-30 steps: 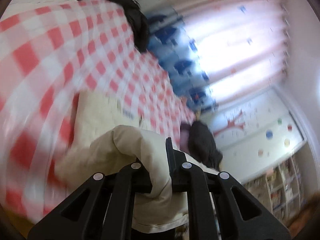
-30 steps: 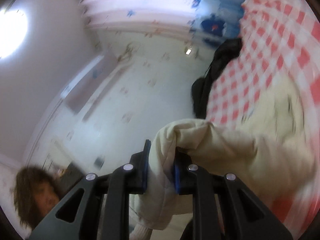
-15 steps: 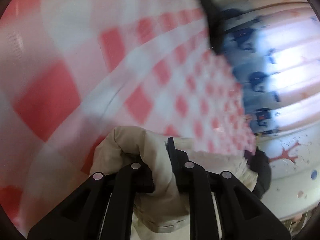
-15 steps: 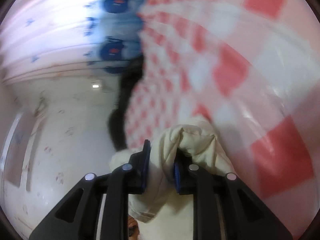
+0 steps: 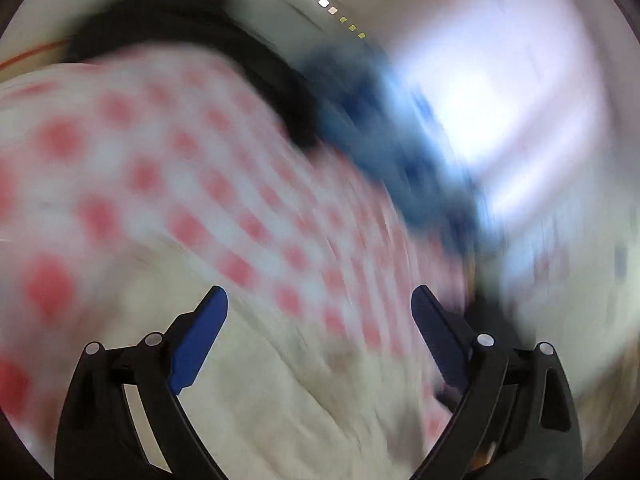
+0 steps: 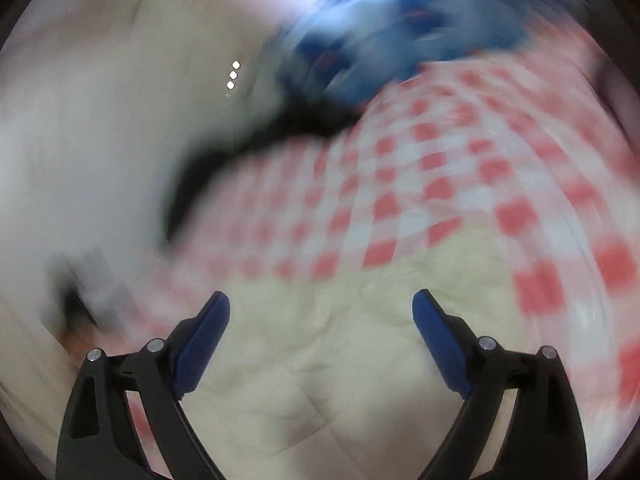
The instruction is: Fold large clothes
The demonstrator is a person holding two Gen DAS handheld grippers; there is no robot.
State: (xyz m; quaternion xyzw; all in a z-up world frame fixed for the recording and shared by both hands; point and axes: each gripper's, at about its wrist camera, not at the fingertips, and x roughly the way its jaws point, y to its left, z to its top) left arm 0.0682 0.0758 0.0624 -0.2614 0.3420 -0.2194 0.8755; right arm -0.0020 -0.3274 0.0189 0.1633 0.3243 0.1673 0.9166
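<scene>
A cream-coloured garment lies on the red-and-white checked bedcover; both views are blurred by motion. My left gripper hangs over the garment with its jaws opening wide and nothing pressed between the blue pads. In the right wrist view the same cream garment spreads below my right gripper, whose jaws are also opening, with the cloth beneath them and free of the pads.
A black garment lies at the far edge of the bedcover, also seen as a dark black garment in the right view. Beyond it hang blue-patterned curtains and a bright window.
Both grippers were shut on folds of the cream garment; now both have let go and stand wide apart. Both cameras swung across the bed and the garment lies on the bedcover.
</scene>
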